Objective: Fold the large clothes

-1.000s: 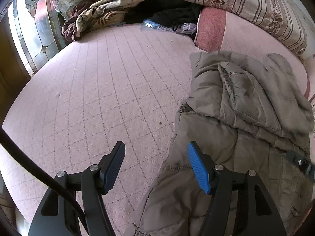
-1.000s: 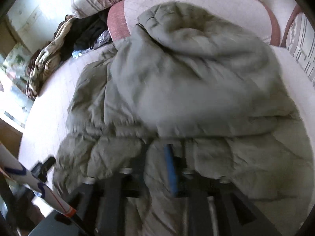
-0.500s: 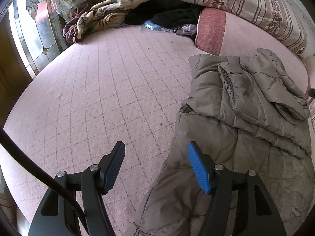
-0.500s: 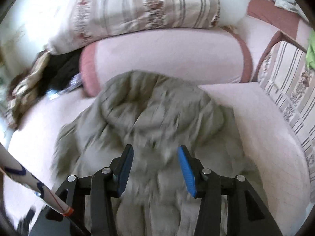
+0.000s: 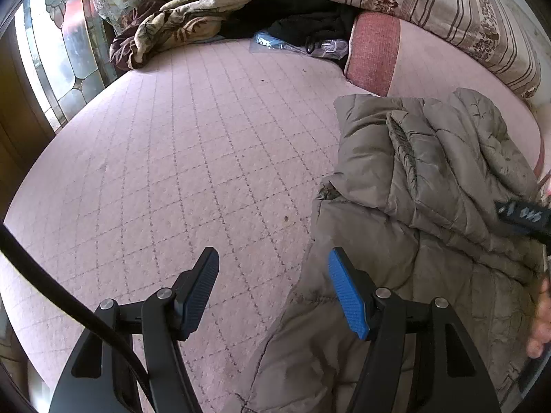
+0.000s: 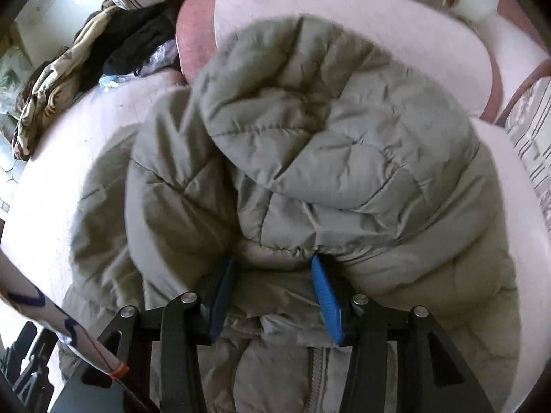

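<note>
A large grey-olive puffer jacket (image 5: 430, 206) lies on the pink quilted bed (image 5: 189, 155), its top part folded down over its body. My left gripper (image 5: 272, 289) hangs open over the jacket's left edge, one pad above bare bed, the other above fabric, and grips nothing. In the right wrist view my right gripper (image 6: 275, 289) is pushed into the jacket (image 6: 310, 137) just under the folded-over layer. Fabric bulges between its blue pads (image 6: 325, 296), which stand apart and do not visibly squeeze it. Its body shows at the left view's right edge, by a hand (image 5: 540, 320).
A striped pillow (image 5: 430, 3) and a pink bolster (image 5: 375, 51) line the far side. A crumpled patterned blanket (image 5: 179, 24), black clothes (image 5: 292, 10) and a plastic bag (image 5: 296, 43) lie at the head. A stained-glass window (image 5: 69, 51) is on the left. Bare bed stretches left of the jacket.
The jacket's top flap has dropped and settled folded over the body. My right gripper swung up over the jacket, then came back down into the fabric below the fold. My left gripper stayed put.
</note>
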The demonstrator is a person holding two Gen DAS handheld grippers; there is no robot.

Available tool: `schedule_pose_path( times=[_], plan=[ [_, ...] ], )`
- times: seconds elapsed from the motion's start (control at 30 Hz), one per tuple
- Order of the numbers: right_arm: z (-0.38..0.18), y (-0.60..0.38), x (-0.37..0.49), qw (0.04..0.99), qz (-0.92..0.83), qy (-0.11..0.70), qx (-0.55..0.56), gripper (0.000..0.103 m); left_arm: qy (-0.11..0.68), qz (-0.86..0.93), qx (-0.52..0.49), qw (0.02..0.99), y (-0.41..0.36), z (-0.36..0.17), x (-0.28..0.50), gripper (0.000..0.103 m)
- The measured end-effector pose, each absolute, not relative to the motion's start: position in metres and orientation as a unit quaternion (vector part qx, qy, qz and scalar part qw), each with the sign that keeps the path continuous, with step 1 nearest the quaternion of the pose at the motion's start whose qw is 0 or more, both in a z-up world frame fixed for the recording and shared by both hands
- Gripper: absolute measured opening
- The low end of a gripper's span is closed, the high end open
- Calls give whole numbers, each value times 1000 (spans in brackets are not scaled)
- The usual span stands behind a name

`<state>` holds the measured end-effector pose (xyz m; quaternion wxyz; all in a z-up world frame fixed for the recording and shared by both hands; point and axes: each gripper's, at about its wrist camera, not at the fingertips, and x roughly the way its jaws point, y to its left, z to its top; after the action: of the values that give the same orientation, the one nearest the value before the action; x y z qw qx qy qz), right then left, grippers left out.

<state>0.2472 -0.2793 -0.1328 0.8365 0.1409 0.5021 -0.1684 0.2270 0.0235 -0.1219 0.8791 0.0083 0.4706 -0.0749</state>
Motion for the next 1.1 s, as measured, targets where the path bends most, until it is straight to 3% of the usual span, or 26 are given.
schedule_pose_path(
  times=[0.2,0.47,0.77,0.93,1.1],
  plan=[
    [-94,-265,237,869,-173,445,128,50,471,-68,-5,879,30,-121,229,65],
    [-150,-261,278,832,-163,507,156,50,469,-72,-7,880,32,-120,229,65],
    [-102,-214,262,880,-158,441,81,51,470,-65,-17,880,37,-118,230,65],
    [-139,-184,285,857,-138,492,63,52,464,-60,-9,884,36,-116,227,65],
    [-140,-176,290,858,-165,486,19,58,461,-58,-7,885,35,-116,229,65]
  ],
)
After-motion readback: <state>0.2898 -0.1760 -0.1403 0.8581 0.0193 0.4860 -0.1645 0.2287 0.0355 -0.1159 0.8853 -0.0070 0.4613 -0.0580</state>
